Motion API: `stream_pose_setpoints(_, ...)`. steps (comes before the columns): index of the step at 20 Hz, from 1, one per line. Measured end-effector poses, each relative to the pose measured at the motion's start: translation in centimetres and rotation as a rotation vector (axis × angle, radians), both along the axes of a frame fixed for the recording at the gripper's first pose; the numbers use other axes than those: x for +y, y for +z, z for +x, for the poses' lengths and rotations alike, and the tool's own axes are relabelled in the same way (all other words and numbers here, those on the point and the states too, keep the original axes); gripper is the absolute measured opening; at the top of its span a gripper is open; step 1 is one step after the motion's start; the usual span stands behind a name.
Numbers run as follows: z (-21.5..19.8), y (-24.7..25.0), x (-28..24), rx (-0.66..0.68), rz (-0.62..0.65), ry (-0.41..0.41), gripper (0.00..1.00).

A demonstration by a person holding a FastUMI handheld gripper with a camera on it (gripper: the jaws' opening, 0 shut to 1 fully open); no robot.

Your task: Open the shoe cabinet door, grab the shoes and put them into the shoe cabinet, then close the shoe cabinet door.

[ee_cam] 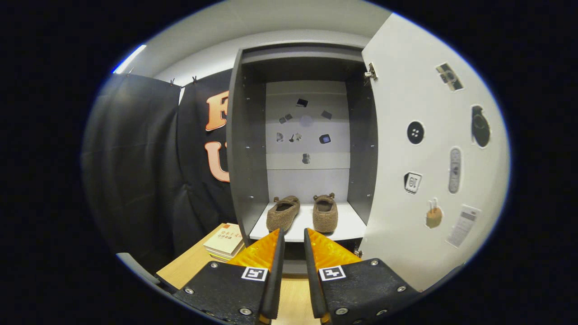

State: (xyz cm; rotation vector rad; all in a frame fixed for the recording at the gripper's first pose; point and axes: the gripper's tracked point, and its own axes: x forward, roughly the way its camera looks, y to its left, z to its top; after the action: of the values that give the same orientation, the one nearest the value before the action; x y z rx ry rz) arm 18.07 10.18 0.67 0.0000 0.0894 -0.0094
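With both shoes (pixel 301 213) already side by side on the cabinet (pixel 244 149) shelf, what seems left is closing the door (pixel 420 149), which stands wide open to the right. The gripper (pixel 293 237) hangs just before the shelf edge, its fingers a little apart and holding nothing. Next it likely needs to get behind the door's free edge and push it round. Below lies a wooden floor (pixel 289 298); books (pixel 224 239) sit left of the cabinet, against the black cloth wall.
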Motion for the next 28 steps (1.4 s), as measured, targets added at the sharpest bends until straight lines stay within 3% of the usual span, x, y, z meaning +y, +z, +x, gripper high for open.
stream_pose_setpoints(7, -10.3, 1.2, -1.2, -0.022, -0.004, -0.017, 0.37)
stream_pose_setpoints(16, -20.3, 0.1, -7.2, -0.022, 0.0, -0.125, 0.54)
stream_pose_setpoints(23, -24.1, -1.9, -15.8, -0.001, 0.06, -0.268, 0.59)
stream_pose_setpoints(28, -23.3, -1.4, -19.8, -0.013, 0.078, -0.287, 0.62)
